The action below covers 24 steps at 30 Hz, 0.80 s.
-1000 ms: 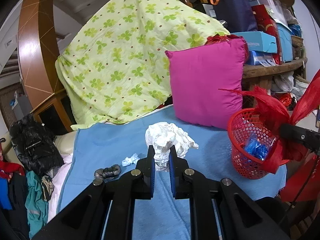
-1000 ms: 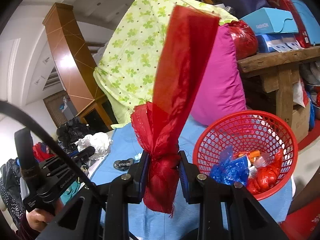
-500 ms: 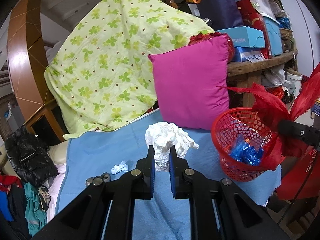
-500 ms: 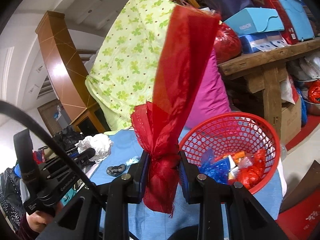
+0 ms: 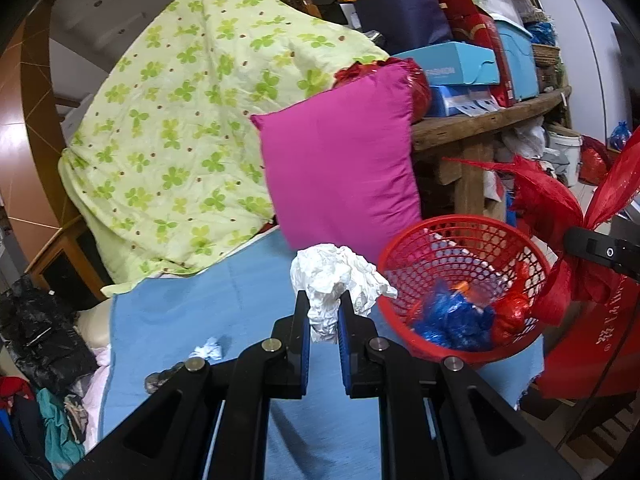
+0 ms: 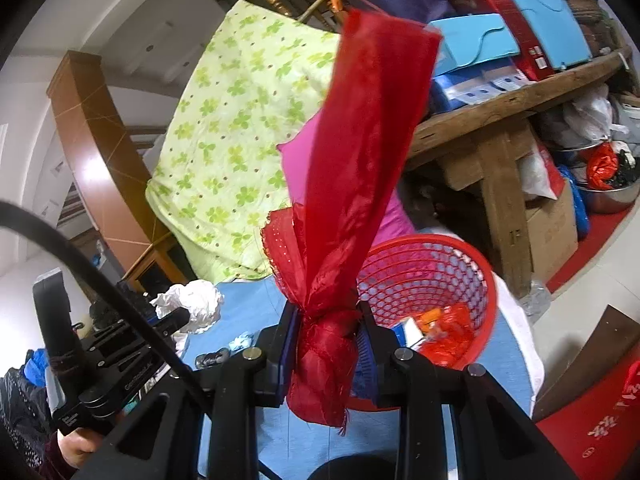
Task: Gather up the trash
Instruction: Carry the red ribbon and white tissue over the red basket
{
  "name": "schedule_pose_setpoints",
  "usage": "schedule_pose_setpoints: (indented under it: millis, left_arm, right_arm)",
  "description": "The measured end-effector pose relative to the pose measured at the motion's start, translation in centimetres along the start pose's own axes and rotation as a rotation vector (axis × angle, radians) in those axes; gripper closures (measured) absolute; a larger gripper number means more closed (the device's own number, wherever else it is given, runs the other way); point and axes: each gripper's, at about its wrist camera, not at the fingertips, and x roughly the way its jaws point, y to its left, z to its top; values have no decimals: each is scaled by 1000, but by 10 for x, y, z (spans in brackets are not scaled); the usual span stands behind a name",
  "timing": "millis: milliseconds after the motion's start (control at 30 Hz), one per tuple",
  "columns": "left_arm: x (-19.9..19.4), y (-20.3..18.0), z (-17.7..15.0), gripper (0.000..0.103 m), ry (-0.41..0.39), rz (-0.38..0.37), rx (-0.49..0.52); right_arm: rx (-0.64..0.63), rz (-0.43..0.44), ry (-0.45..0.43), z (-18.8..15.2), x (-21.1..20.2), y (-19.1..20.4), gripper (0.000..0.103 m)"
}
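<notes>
Pinching the crumpled white tissue, the left gripper should travel until its fingers clear the red basket rim just right; the right gripper, clamping red mesh fabric, releases over it likewise.
</notes>
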Motion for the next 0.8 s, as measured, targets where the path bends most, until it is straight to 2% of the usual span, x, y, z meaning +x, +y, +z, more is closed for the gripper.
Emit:
schedule_pose_setpoints:
  millis: [167,400,500,600,800]
  left_arm:
    - [6,-6,7,90,0,-77,-28]
    - [22,-8,12,90,13,-299,-128]
    - [32,-9,12,90,36,-363,-170]
    - [41,-16,11,90,48,-396,-184]
    - [53,-35,13,90,58,-395,-156]
  right_arm:
    - [37,-36,-21,1,-10,-17,73]
    - [127,-90,-59,0,-22,-45,71]
    - [169,-124,-70,-2,-24,-56,71]
    - [208,-137,-64,-4,-22,-66,71]
    - [259,-136,-42,-6,-7,-71,71]
